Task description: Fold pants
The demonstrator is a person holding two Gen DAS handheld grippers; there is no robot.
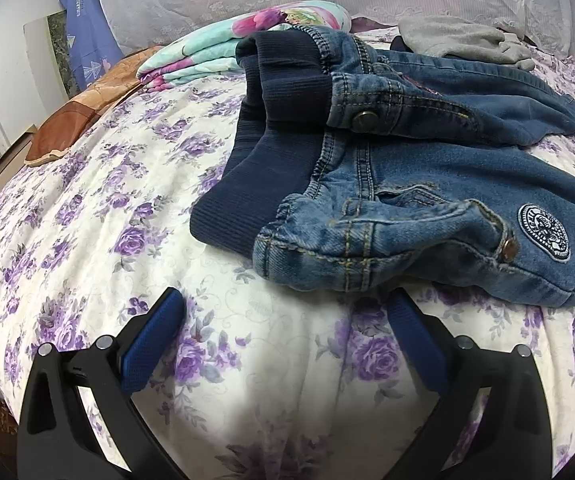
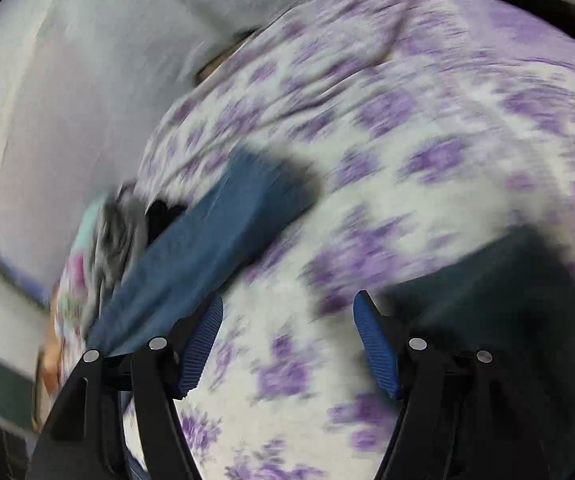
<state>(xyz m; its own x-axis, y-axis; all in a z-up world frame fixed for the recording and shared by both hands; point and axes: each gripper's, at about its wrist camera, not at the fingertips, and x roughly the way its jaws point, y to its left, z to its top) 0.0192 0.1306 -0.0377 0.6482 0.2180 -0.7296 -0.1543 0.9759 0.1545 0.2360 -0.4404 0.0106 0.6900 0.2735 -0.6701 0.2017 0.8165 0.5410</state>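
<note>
Jeans [image 1: 427,184] lie crumpled on the floral bedspread [image 1: 99,240], waistband nearest the left gripper [image 1: 285,304], a grey cloth [image 1: 463,40] beyond them. Left gripper: jaws wide apart, nothing between them, just short of the waistband. Right gripper [image 2: 287,312]: view blurred, jaws apart over bare bedspread, holding nothing, 1 denim leg [image 2: 207,240] beside its left finger.

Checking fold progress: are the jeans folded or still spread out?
Not neatly folded. The jeans lie rumpled on the floral bedspread, waistband gaping open, one half bunched over the other.
</note>
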